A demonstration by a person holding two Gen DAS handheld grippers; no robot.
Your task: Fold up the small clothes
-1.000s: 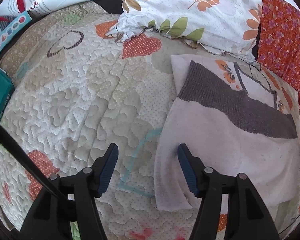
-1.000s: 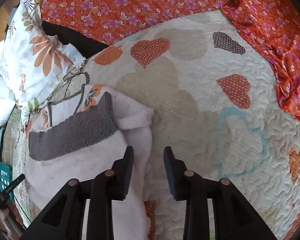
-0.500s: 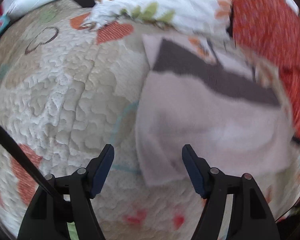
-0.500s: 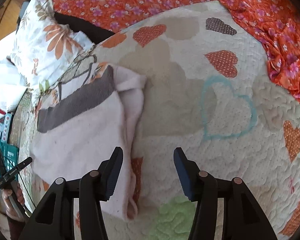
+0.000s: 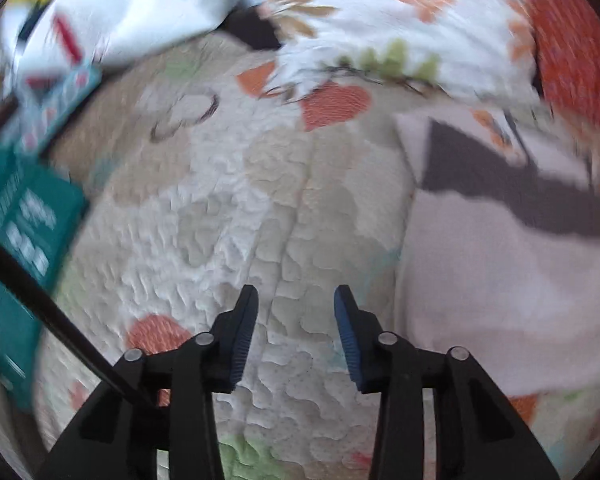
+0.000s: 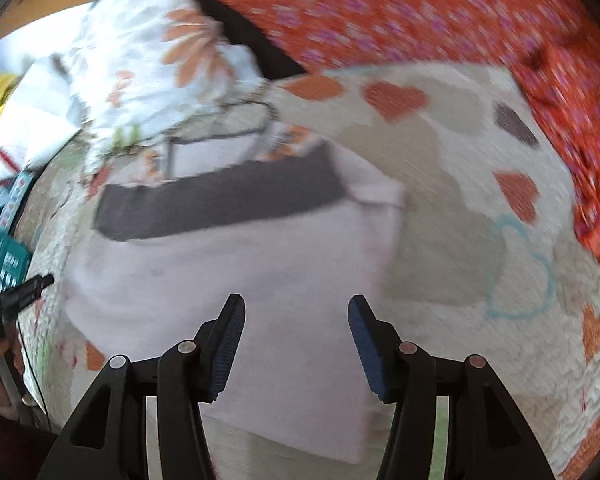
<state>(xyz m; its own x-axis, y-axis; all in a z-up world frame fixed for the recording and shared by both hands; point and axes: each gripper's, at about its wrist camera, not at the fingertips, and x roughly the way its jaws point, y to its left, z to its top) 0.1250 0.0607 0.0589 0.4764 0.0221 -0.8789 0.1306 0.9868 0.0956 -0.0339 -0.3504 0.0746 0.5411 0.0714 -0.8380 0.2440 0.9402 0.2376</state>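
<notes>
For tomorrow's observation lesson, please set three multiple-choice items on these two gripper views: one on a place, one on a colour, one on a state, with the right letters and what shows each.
1. In the left wrist view, where does the folded garment lie relative to the left gripper?
A. to its right
B. to its left
C. clamped between its fingers

2. What colour is the band across the garment's far part?
A. green
B. dark grey
C. yellow

3. What state is the right gripper in?
A. shut on the garment
B. shut on the quilt
C. open, holding nothing

Answers:
1 A: the pale cloth fills the right side, and only quilt shows between the fingers.
2 B: a dark grey strip crosses the pinkish-white cloth.
3 C: a wide gap separates its fingers above the garment.
</notes>
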